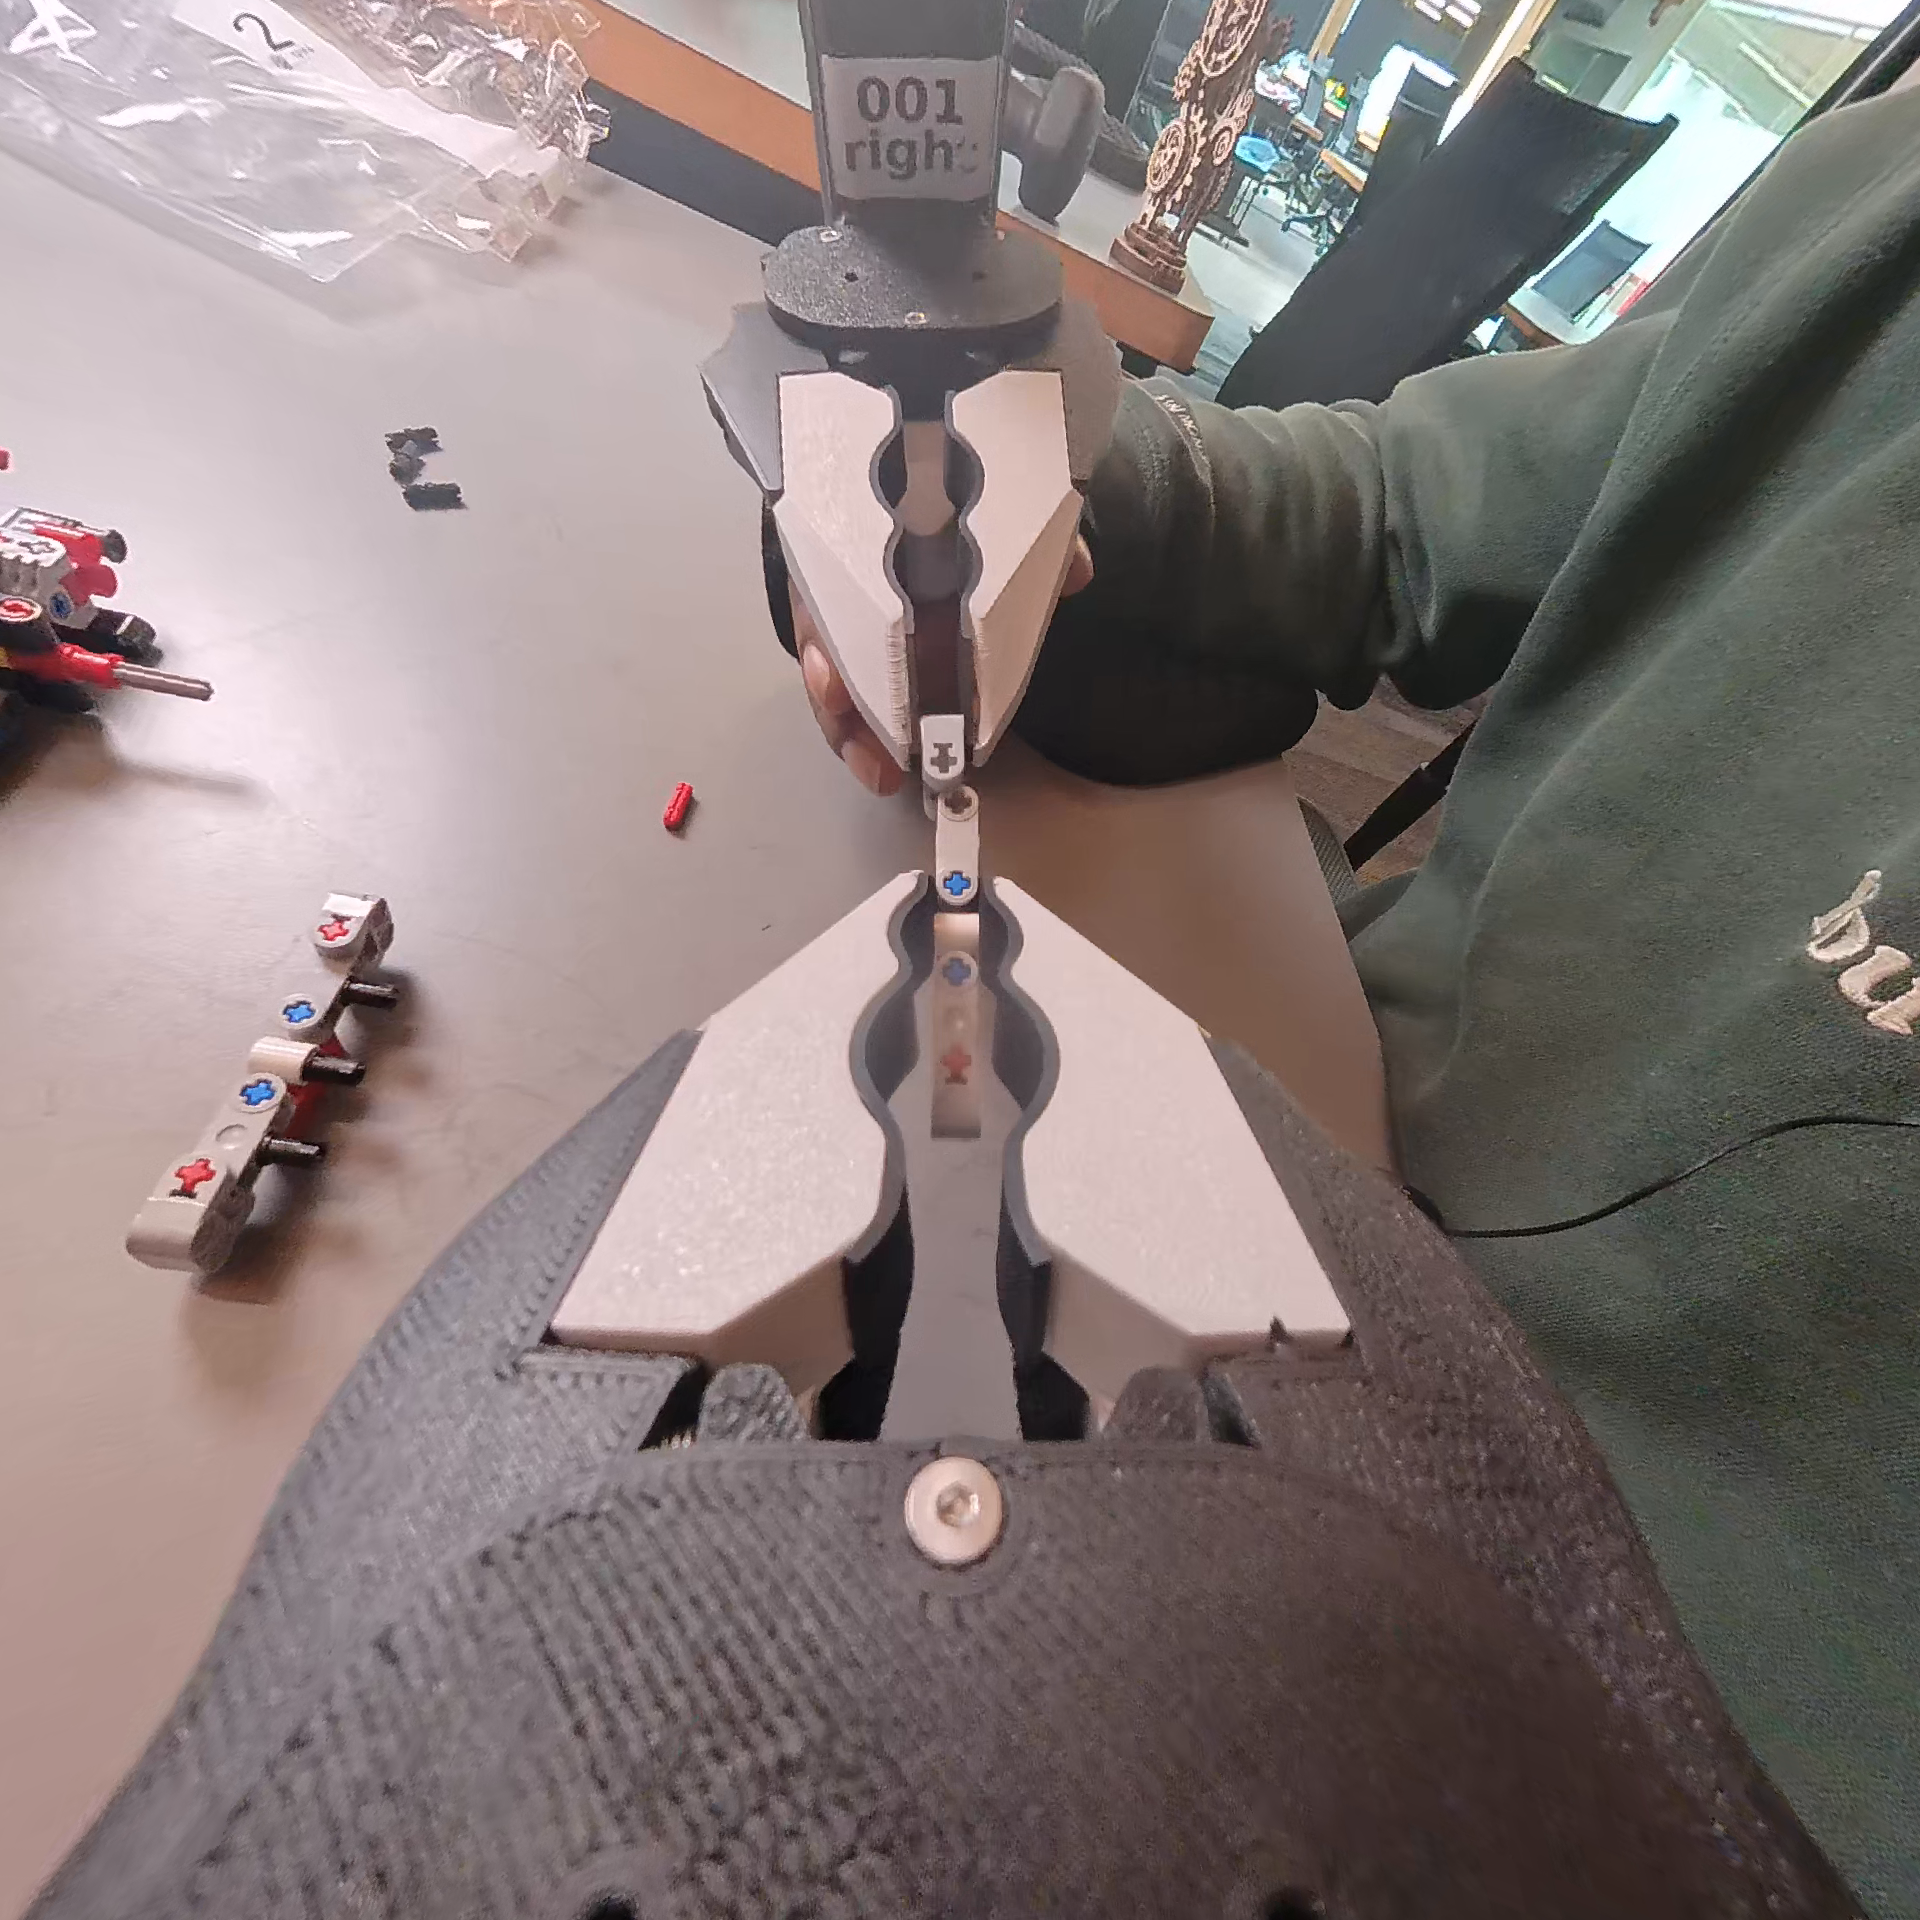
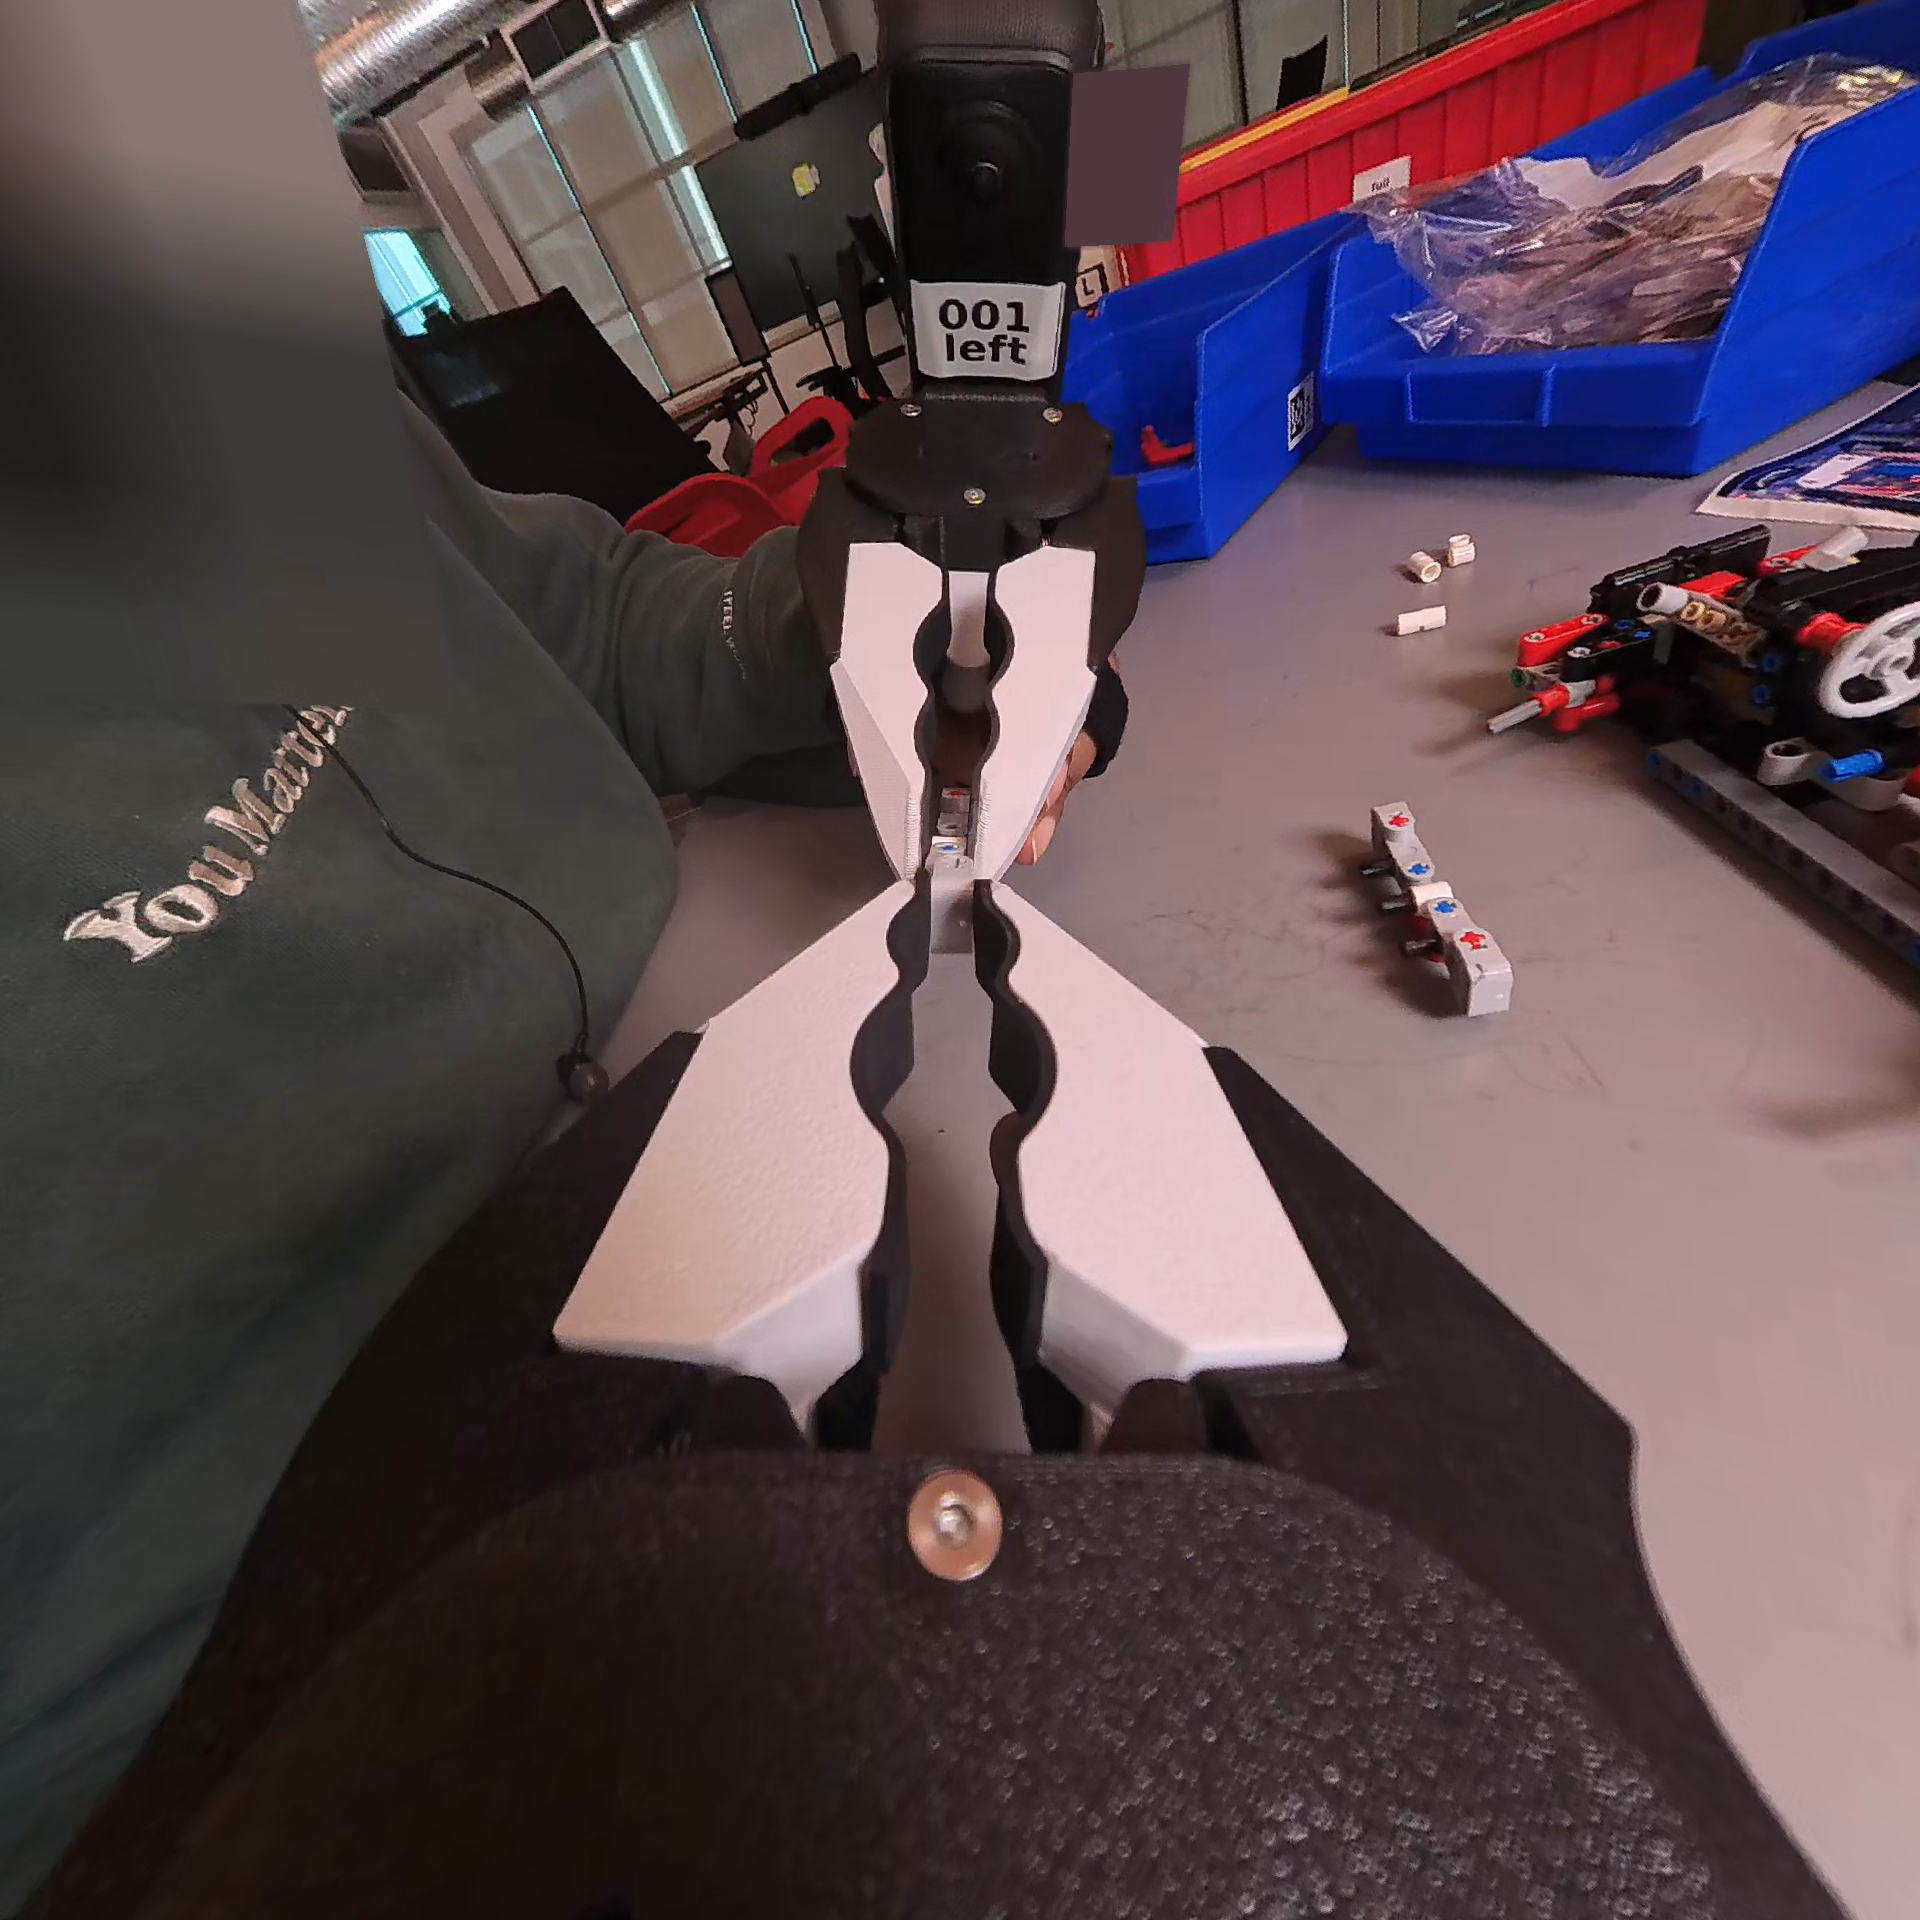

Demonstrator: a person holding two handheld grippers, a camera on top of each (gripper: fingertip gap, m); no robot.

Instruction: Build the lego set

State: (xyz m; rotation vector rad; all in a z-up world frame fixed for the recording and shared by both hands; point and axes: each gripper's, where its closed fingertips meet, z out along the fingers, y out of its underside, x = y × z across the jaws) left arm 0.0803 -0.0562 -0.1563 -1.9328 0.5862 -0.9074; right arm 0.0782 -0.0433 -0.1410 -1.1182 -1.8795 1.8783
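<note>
Both grippers meet tip to tip above the near edge of the grey table (image 1: 436,644). In the left wrist view, the left gripper (image 1: 958,883) is clamped on a light grey lego beam (image 1: 957,997) with blue and red cross pins along its face; the beam runs lengthwise between the white fingers and juts a little past their tips. Facing it, the right gripper (image 1: 943,743) pinches a small grey connector piece (image 1: 943,750), whose lower end touches the protruding tip of the beam. From the right wrist view the same joint appears between the right gripper (image 2: 948,885) and the left gripper (image 2: 951,847), with the beam end (image 2: 948,920) sitting in the narrow gap. A second grey lego assembly (image 1: 255,1091) with black pins lies on the table to the left, well apart from the grippers, and a single red pin (image 1: 677,805) lies nearer. The partly built red and black lego model (image 2: 1756,665) rests farther out, near blue bins (image 2: 1558,343) and a few loose white pieces (image 2: 1434,582). Clear plastic bags (image 1: 260,125) lie at the far end of the table.
</note>
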